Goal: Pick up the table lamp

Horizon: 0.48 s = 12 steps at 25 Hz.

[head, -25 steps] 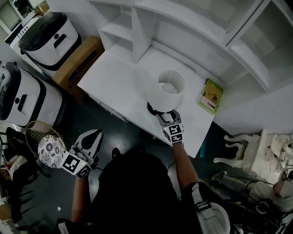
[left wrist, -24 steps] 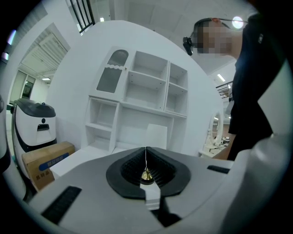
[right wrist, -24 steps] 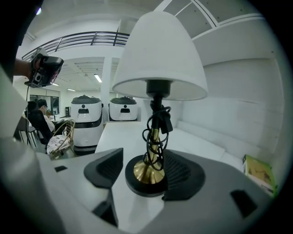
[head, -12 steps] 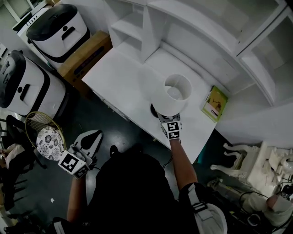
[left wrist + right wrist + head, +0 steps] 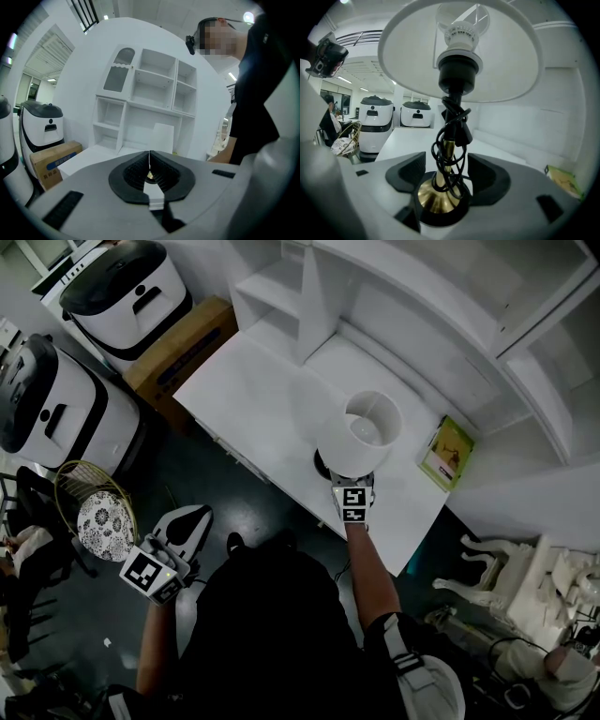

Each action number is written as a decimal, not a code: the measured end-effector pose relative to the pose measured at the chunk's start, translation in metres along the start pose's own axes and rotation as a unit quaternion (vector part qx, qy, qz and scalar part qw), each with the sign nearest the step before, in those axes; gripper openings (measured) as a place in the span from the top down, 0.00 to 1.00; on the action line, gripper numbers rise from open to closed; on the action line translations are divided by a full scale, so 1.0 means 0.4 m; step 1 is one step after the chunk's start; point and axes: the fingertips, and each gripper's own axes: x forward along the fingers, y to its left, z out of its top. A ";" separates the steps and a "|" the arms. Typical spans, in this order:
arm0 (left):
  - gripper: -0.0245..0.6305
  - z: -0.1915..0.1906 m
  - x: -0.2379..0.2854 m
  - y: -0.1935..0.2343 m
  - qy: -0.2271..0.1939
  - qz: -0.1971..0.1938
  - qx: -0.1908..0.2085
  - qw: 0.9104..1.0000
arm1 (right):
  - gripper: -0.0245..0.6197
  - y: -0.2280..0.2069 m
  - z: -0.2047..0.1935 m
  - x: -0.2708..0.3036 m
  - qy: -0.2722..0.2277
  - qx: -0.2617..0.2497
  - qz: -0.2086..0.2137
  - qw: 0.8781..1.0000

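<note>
Our right gripper (image 5: 446,169) had its jaws apart around the lamp (image 5: 459,70) stem; we needed to close squarely there. The left gripper (image 5: 149,165) was closed and empty.

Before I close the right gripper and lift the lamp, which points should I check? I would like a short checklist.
1. Lamp stem between the right gripper jaws: ok.
2. Jaws closed on the stem: not ok, gaps on both sides.
3. Cord wound on the stem, not trailing: ok; plug end cannot tell.
4. Book clear of the lamp: ok, it lies apart on the table.
5. Left gripper out of the way: ok, shut, empty, off the table.
</note>
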 end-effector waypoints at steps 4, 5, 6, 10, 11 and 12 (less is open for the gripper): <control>0.94 0.010 0.003 0.003 0.002 0.004 0.004 1.000 | 0.55 0.001 -0.008 0.028 0.007 0.011 0.007 1.000; 0.94 0.009 0.003 0.003 0.003 0.004 0.005 1.000 | 0.55 0.001 -0.010 0.037 0.009 0.013 0.010 1.000; 0.94 0.002 0.001 0.004 0.005 0.003 0.007 1.000 | 0.55 -0.002 -0.011 0.045 0.010 0.015 0.010 1.000; 0.94 -0.033 -0.020 0.019 0.027 0.014 0.017 0.999 | 0.69 -0.024 -0.036 0.080 0.019 0.027 0.000 0.999; 0.94 -0.035 -0.023 0.023 0.027 0.017 0.016 0.999 | 0.71 -0.024 -0.039 0.088 0.023 0.024 0.001 0.999; 0.94 -0.036 -0.027 0.027 0.027 0.021 0.015 0.999 | 0.72 -0.023 -0.040 0.092 0.026 0.021 0.002 0.999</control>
